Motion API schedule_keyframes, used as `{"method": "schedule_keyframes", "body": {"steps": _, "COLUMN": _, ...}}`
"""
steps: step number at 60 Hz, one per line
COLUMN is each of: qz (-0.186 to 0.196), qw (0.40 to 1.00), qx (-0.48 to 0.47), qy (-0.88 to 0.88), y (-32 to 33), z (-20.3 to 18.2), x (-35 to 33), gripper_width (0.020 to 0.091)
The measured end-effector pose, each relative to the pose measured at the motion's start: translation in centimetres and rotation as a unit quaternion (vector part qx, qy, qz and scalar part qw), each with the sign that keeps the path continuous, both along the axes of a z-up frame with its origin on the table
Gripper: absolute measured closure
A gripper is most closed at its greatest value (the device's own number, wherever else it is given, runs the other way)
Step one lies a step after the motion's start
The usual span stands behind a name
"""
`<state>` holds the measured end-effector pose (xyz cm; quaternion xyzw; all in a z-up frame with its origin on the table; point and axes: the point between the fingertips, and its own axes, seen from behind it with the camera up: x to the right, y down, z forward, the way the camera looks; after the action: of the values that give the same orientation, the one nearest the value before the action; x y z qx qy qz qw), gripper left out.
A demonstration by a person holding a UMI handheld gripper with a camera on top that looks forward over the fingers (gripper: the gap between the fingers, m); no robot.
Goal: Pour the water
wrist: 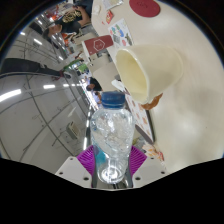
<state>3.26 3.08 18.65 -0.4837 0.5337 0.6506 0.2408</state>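
Note:
My gripper (112, 160) is shut on a clear plastic water bottle (111, 135) with a blue cap (113, 99); both purple pads (92, 157) press against its sides. The bottle is held lifted and the whole scene is tilted. Just beyond the cap sits a cream-coloured cup (148, 70) with its open mouth facing the bottle. The cup rests on a white table (150, 115) that carries printed sheets.
Red-and-white printed cards (100, 44) and a round red disc (146, 7) lie on the table beyond the cup. A small orange item (152, 101) lies beside the cup's base. A shiny floor with light reflections (40, 110) spreads beside the table.

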Motion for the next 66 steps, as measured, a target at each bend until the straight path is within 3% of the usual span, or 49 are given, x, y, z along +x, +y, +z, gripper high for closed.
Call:
{"method": "schedule_keyframes", "body": {"steps": 8, "qz": 0.029, "qw": 0.998, "qx": 0.006, "qy": -0.05, "y": -0.6, "z": 0.5, "x": -0.1, "gripper_width": 0.0708}}
{"method": "schedule_keyframes", "body": {"steps": 17, "qz": 0.07, "qw": 0.945, "qx": 0.06, "qy": -0.313, "y": -0.2, "z": 2.9, "x": 1.6, "gripper_width": 0.0706}}
{"method": "schedule_keyframes", "body": {"steps": 27, "qz": 0.029, "qw": 0.773, "qx": 0.14, "qy": -0.618, "y": 0.0, "z": 9.1, "x": 10.3, "gripper_width": 0.0707}}
{"method": "schedule_keyframes", "body": {"steps": 34, "qz": -0.008, "qw": 0.665, "qx": 0.139, "qy": -0.734, "y": 0.1, "z": 9.9, "x": 16.5, "gripper_width": 0.0702}}
{"method": "schedule_keyframes", "body": {"steps": 40, "qz": -0.01, "qw": 0.595, "qx": 0.107, "qy": -0.797, "y": -0.3, "z": 6.8, "x": 21.9, "gripper_width": 0.0706}}
{"method": "schedule_keyframes", "body": {"steps": 48, "qz": 0.019, "qw": 0.541, "qx": 0.06, "qy": -0.839, "y": -1.6, "z": 0.2, "x": 26.7, "gripper_width": 0.0706}}
{"method": "schedule_keyframes", "body": {"steps": 53, "qz": 0.038, "qw": 0.531, "qx": 0.044, "qy": -0.845, "y": -2.1, "z": -4.1, "x": 28.3, "gripper_width": 0.0707}}
{"method": "schedule_keyframes", "body": {"steps": 66, "qz": 0.061, "qw": 0.541, "qx": 0.025, "qy": -0.838, "y": -3.4, "z": -11.0, "x": 29.8, "gripper_width": 0.0706}}
